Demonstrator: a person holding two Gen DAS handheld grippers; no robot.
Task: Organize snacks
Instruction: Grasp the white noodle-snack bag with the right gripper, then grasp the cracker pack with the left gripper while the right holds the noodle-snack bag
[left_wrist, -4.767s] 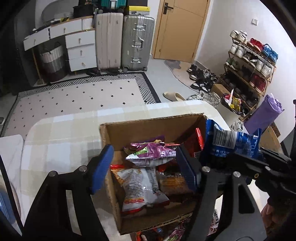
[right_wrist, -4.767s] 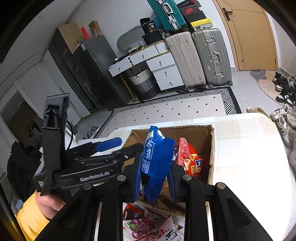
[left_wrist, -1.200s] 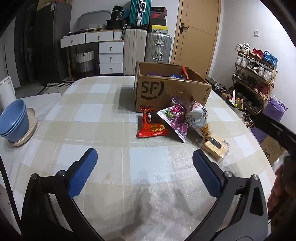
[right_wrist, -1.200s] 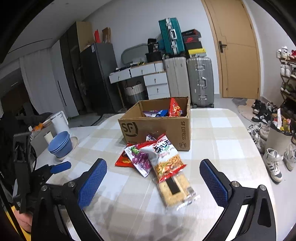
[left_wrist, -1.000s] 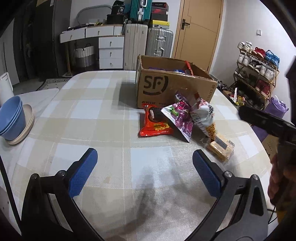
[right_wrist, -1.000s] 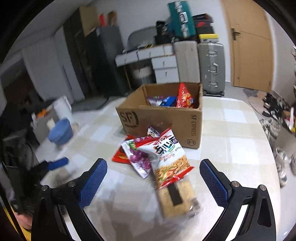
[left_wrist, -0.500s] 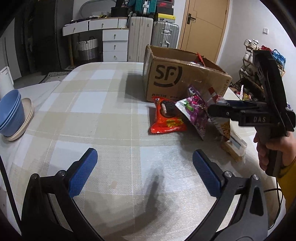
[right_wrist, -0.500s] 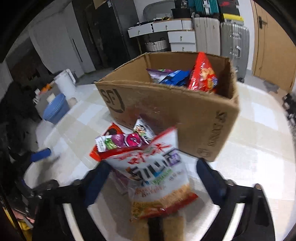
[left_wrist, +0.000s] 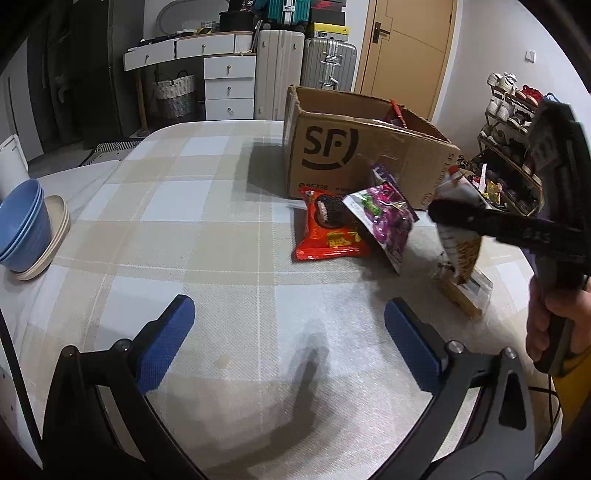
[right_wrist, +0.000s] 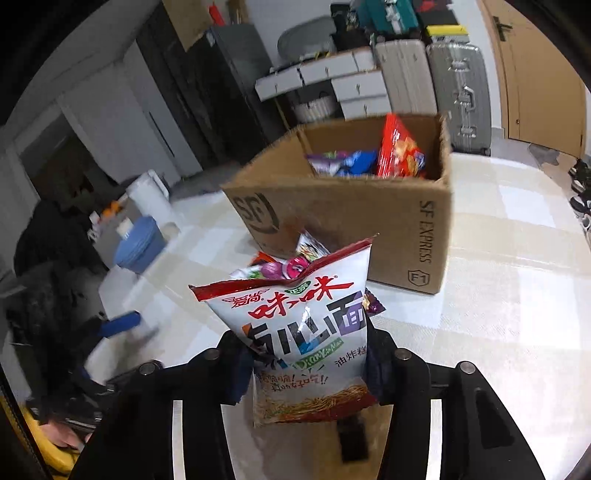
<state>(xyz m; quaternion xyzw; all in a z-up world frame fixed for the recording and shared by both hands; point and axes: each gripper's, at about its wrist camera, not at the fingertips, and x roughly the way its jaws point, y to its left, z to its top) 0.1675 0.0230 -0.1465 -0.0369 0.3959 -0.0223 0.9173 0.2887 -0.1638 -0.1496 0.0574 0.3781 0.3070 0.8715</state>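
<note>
My right gripper (right_wrist: 306, 363) is shut on a white noodle snack bag (right_wrist: 306, 332) with red and purple print, lifted above the table in front of the cardboard SF box (right_wrist: 402, 221). The box holds red, blue and purple packets (right_wrist: 399, 151). In the left wrist view the held bag (left_wrist: 458, 236) hangs from the right gripper (left_wrist: 439, 212), right of a purple bag (left_wrist: 388, 218) and a red cookie bag (left_wrist: 325, 229) lying before the box (left_wrist: 332, 155). A cracker pack (left_wrist: 469, 295) lies under the held bag. My left gripper (left_wrist: 284, 343) is open and empty over the near table.
Stacked blue bowls on plates (left_wrist: 22, 229) stand at the table's left edge. A shoe rack (left_wrist: 509, 122) stands beyond the right edge. Suitcases and drawers (left_wrist: 280, 74) line the far wall. The checked tablecloth (left_wrist: 184, 221) covers the table.
My right gripper has closed on the noodle bag and raised it off the table. My left gripper stayed open and moved slightly closer to the snacks.
</note>
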